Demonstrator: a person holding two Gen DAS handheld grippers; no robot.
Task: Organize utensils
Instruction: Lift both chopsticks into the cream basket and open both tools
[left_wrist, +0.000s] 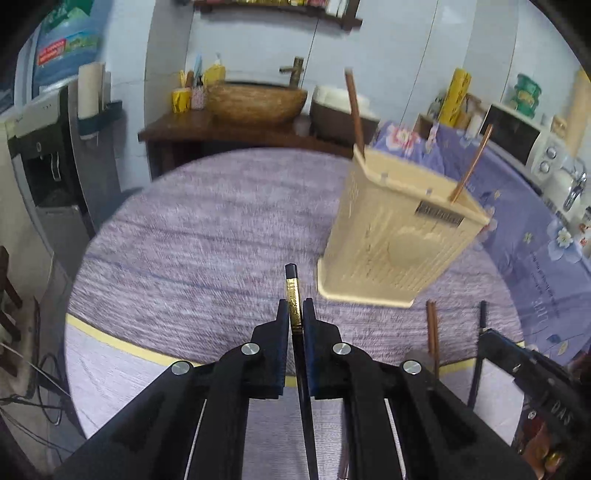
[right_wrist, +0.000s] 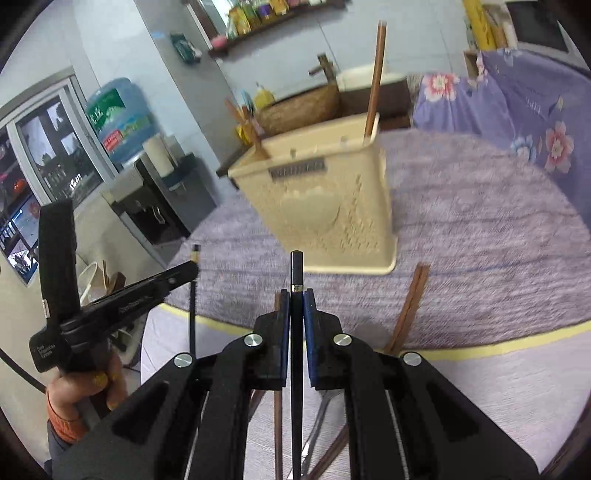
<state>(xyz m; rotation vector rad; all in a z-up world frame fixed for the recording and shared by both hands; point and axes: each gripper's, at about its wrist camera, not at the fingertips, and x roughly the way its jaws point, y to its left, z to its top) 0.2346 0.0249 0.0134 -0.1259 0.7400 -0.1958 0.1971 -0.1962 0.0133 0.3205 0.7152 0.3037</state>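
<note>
left wrist: rides low, tilted down, faces cream utensil holder (left_wrist: 399, 236) from left, near | right wrist: same downward tilt, holder right ahead, close | shared: holder, purple table mat (left_wrist: 207, 251)

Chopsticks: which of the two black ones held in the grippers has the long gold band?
The black chopstick in the left gripper: long patterned gold band below its tip. The one in the right gripper has only a thin ring.
</note>
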